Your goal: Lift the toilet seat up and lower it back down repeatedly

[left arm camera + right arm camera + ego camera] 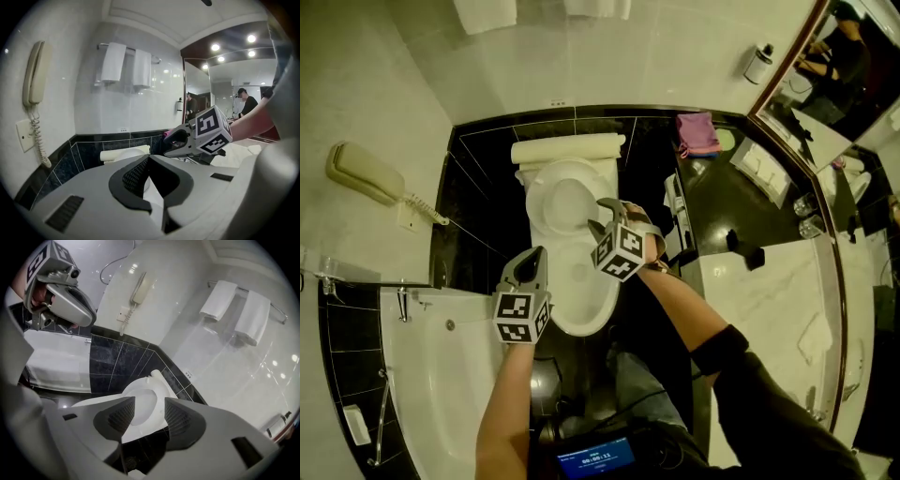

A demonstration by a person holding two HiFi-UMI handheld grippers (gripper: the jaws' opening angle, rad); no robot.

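The toilet seat (538, 214) lies flat on the bowl, as far as I can tell, with the lid (567, 148) up against the black-tiled wall behind it. The toilet stands between the bathtub (441, 375) on one side and the marble counter (769, 281) on the other. The right gripper (600, 216) hangs over the right rim of the seat, pointing down and in toward the bowl. Its claw is wide: from its own view the seat (160, 386) shows through the gap between the jaws, and neither pad touches it. The left gripper (534, 255) hovers by the front left edge of the toilet, its claw pinched tip to tip on nothing. A pink cloth (698, 133) lies at the counter's back corner. A wall phone (361, 173) hangs above the tub.
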